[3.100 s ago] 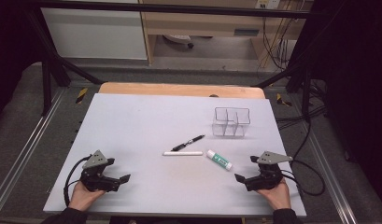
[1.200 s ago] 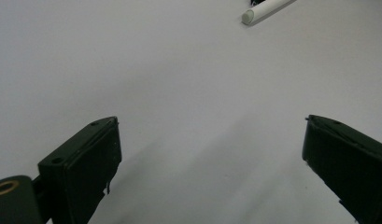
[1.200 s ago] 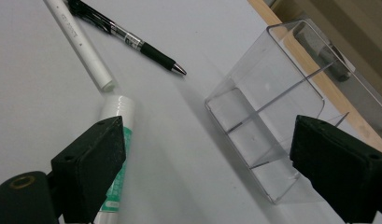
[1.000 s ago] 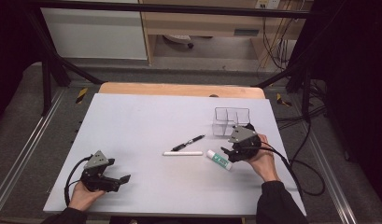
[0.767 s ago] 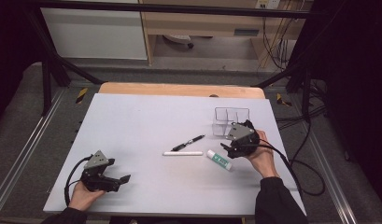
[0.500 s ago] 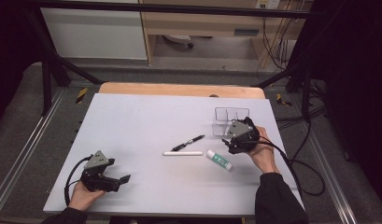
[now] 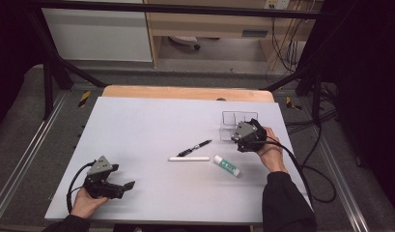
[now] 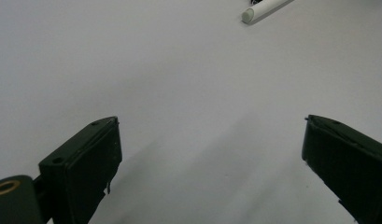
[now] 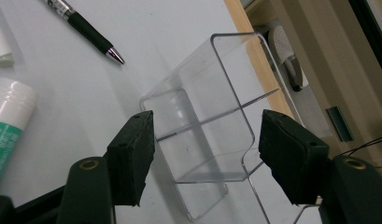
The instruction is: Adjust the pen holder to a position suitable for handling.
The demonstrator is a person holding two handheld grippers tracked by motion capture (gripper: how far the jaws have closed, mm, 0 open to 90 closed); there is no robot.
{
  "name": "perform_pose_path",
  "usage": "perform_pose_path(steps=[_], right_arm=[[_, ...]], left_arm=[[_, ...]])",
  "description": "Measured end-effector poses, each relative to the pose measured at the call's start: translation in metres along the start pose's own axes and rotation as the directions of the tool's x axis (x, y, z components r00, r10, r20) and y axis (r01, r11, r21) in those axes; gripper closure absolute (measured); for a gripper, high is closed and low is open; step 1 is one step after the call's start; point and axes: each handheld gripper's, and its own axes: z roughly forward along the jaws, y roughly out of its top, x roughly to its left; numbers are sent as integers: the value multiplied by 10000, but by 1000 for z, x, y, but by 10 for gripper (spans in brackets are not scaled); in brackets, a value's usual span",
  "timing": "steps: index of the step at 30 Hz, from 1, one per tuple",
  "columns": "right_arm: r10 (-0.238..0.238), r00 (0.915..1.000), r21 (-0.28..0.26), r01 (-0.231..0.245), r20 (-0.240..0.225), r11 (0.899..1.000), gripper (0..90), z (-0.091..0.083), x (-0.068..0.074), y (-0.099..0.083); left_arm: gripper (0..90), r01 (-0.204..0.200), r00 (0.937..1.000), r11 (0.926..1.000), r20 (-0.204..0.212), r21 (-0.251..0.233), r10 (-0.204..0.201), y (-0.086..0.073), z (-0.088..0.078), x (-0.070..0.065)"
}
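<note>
Pale bench [image 7: 147, 121]: near its far right corner stands the clear organizer [image 9: 212, 135], straddled by the right tool [image 9: 205, 154], jaws just closing, not yet pinching; left tool [image 8: 212, 163] spread, well apart

left tool [image 7: 129, 184]: black body, grey three-cornered plate on top, black cable looping off it | right tool [image 7: 239, 143]: black, same grey plate, long black cable trailing away | jaws: blocky matt black pads, small holes in each, brass-ringed screws at their bases | sleeves: dark, long
</note>
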Motion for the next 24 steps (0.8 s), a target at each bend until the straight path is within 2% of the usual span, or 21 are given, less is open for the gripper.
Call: perform_pose_path(steps=[3,5,8,11,20,24], right_arm=[[-143,9999,18,143,62,9999,407,3,-1,0],[-403,9991,101,402,121,9991,459,6,-3,-1],[-540,9985,203,539,83,9983,470,8,-4,-1],[-1076,9942,229,1075,12,9939,551,9,-8,-2],[-1376,9905,178,1377,-73,9903,624,12,-12,-3],[-1728,9849,244,1729,-31,9846,647,13,-13,-3]], left_arm=[[47,3,10000,10000,1,1,-3,0,0,0],[47,-1,10000,10000,2,4,1,0,0,0],[47,-5,10000,10000,0,15,5,0,1,0],[47,-13,10000,10000,-2,6,13,0,1,0],[48,-34,10000,10000,7,41,34,0,1,0],[48,-49,10000,10000,12,44,49,0,1,0]])
